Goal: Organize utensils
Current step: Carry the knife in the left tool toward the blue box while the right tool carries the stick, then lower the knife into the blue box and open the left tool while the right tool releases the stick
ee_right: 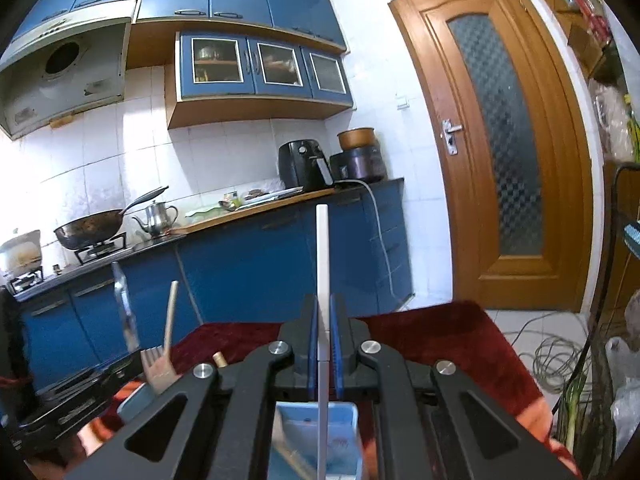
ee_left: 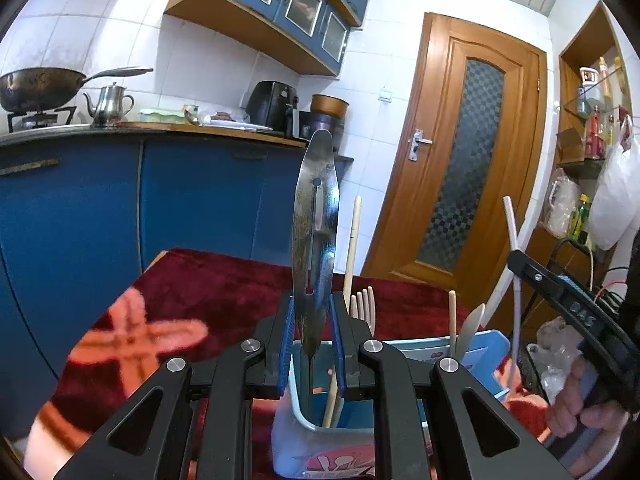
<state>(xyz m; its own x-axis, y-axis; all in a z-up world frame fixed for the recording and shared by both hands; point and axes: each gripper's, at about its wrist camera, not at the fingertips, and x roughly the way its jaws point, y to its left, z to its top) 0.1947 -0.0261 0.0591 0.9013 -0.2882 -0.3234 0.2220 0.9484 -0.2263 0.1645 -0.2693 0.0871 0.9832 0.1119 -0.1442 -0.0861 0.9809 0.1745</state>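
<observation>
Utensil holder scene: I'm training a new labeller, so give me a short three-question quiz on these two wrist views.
1. True or false: the left gripper is shut on a shiny flat steel utensil handle standing upright.
2. What does the right gripper hold? A) thin white plastic stick B) wooden fork C) kettle
3. Fill in: below both grippers sits a light blue plastic ____ on the dark red patterned cloth.

Key: 1 true; 2 A; 3 utensil holder.
</observation>
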